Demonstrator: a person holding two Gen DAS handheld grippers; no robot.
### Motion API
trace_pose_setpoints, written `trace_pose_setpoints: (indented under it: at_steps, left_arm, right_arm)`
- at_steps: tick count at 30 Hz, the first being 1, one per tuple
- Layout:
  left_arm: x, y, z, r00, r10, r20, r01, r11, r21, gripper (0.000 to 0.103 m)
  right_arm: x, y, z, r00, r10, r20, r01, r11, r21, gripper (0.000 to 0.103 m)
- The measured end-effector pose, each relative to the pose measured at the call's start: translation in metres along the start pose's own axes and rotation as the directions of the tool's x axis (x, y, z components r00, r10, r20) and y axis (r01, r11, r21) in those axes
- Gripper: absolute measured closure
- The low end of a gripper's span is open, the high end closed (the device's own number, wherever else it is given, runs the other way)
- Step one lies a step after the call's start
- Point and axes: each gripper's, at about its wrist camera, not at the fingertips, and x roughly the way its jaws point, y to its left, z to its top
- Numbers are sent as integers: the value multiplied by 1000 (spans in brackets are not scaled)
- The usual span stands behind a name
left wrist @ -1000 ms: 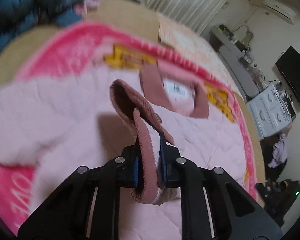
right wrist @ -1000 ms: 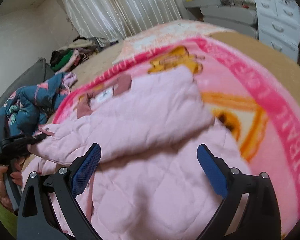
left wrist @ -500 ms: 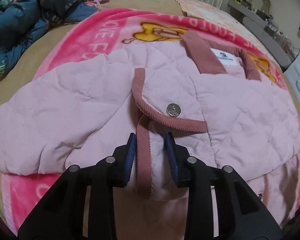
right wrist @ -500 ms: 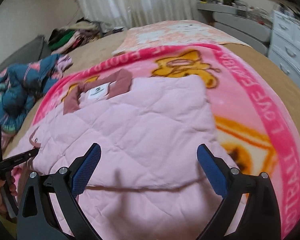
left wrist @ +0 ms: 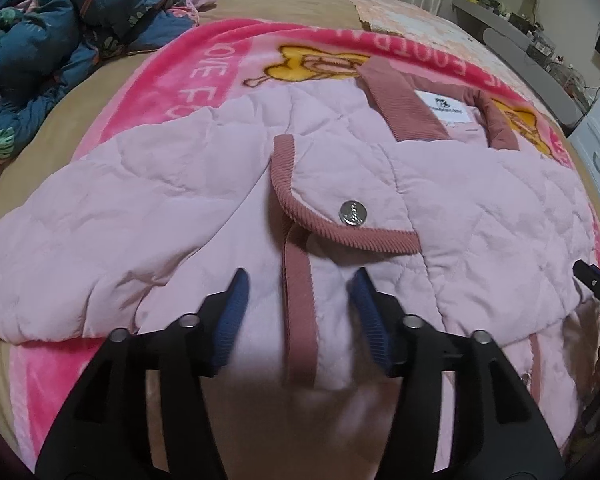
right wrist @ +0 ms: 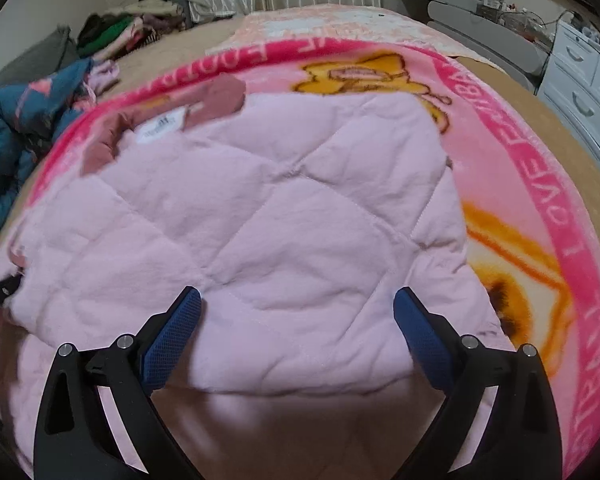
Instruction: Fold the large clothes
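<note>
A pale pink quilted jacket [left wrist: 148,216] with dusty-rose corduroy trim lies flat on a bright pink cartoon blanket [left wrist: 188,76]. Its collar [left wrist: 404,108] and white label point away from me. One sleeve is folded across the body, and its cuff with a silver snap [left wrist: 353,213] rests on top. My left gripper [left wrist: 302,300] hovers low over the cuff; its jaws are opening, and the corduroy strip lies loose between them, untouched by the pads. My right gripper [right wrist: 300,320] stands wide open above the jacket's folded right side [right wrist: 284,216], holding nothing.
A dark blue floral quilt [left wrist: 60,40] is bunched at the bed's left. A heap of clothes [right wrist: 120,28] lies at the far end by the curtain. White drawers [right wrist: 580,92] and a grey shelf stand to the right of the bed.
The left gripper came down with the sleeve cuff pinched in it, laid it on the jacket and spread its jaws off it. The right gripper moved in lower over the jacket, still open.
</note>
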Motion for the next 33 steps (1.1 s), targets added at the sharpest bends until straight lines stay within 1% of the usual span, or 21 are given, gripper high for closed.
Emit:
trace_pose_setpoints:
  at_steps: [2, 3, 5, 6, 7, 10, 12, 14, 17, 23, 26, 33]
  left_arm:
    - [-10, 2, -2, 1000, 13, 15, -13, 1000, -5, 38]
    - [-14, 4, -3, 1000, 7, 21, -7, 1000, -15, 34]
    - [-25, 7, -6, 999, 5, 38, -4, 1000, -29, 19]
    - [-28, 8, -7, 999, 7, 44, -6, 1000, -30, 15]
    - [-33, 10, -8, 999, 11, 52, -10, 999, -31, 9]
    - [-44, 17, -14, 998, 26, 63, -23, 999, -48, 9]
    - [-48, 23, -17, 998, 33, 61, -29, 997, -66, 9]
    - [-53, 34, -20, 998, 29, 61, -23, 995, -99, 9]
    - [-61, 50, -24, 997, 37, 71, -27, 990, -140, 9]
    - [-76, 82, -34, 989, 104, 101, -83, 978, -193, 9]
    - [-83, 100, -40, 982, 146, 117, -118, 968, -221, 9]
    - [-91, 141, -48, 979, 164, 121, -122, 947, -297, 9]
  right_arm:
    - [-11, 3, -1, 999, 34, 21, -34, 999, 10, 6]
    - [-17, 6, -2, 998, 45, 32, -45, 999, 5, 6]
    - [-27, 16, -3, 997, 66, 48, -65, 998, -13, 6]
    - [-31, 22, -4, 995, 79, 54, -77, 997, -29, 6]
    - [-35, 29, -5, 994, 86, 62, -83, 996, -45, 6]
    - [-39, 44, -5, 993, 91, 70, -86, 994, -71, 6]
    - [-43, 53, -5, 991, 111, 74, -106, 992, -69, 6]
    - [-47, 61, -6, 989, 126, 83, -120, 990, -72, 6]
    - [-55, 79, -5, 985, 144, 95, -134, 985, -108, 6]
    - [-65, 119, -4, 981, 164, 101, -144, 973, -180, 6]
    - [-70, 141, -3, 978, 181, 101, -156, 963, -219, 6]
    - [-78, 189, -5, 971, 212, 107, -172, 940, -294, 6]
